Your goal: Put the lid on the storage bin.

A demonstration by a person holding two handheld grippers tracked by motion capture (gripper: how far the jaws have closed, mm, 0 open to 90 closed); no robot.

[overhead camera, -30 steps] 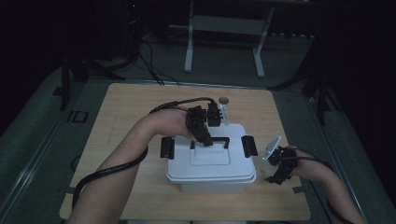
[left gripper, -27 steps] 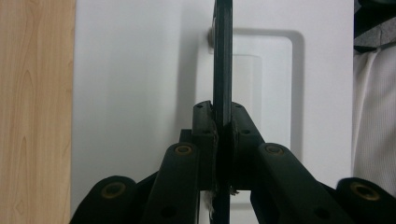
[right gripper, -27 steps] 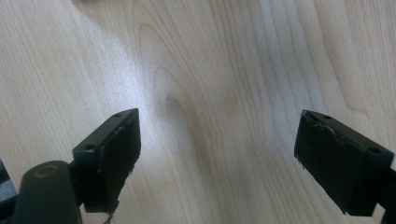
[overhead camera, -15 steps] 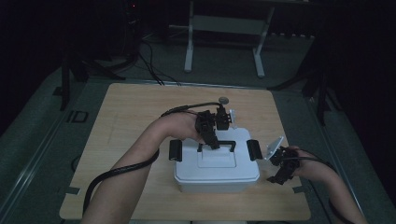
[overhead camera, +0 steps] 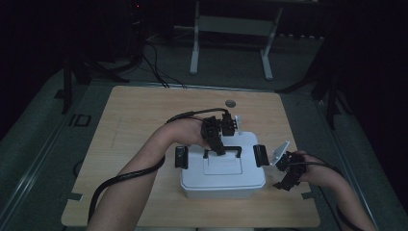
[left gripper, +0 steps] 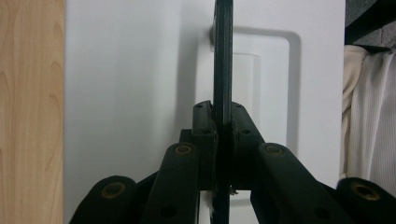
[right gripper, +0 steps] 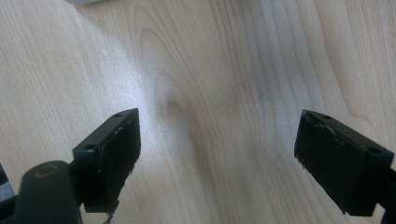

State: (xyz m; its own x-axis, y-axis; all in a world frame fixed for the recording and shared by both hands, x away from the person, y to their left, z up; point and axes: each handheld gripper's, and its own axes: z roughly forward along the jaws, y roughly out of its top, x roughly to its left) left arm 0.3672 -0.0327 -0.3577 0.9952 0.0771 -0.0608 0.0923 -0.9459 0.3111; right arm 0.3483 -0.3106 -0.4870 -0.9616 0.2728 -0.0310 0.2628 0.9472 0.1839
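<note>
A white lidded box (overhead camera: 222,177) stands on the wooden table (overhead camera: 139,120), nearer the front edge. Its black carry handle (overhead camera: 234,149) stands up from the lid. My left gripper (overhead camera: 218,146) reaches down from the far side and is shut on that handle. In the left gripper view, the jaws pinch the thin handle bar (left gripper: 222,56) over the white lid (left gripper: 130,93), and my left gripper (left gripper: 222,128) is tight on it. My right gripper (overhead camera: 285,179) hovers just right of the box, open, over bare wood. In its own view, the right gripper (right gripper: 219,149) holds nothing.
Black latches (overhead camera: 181,157) (overhead camera: 260,155) sit on the box's left and right sides. A round grommet (overhead camera: 230,103) lies near the table's far edge. A metal stand (overhead camera: 195,43) is on the floor beyond. White fabric (left gripper: 369,121) borders the box on the person's side.
The box has slid a little to the right with my left gripper on its handle; the left forearm swung right too. The right gripper has stayed put.
</note>
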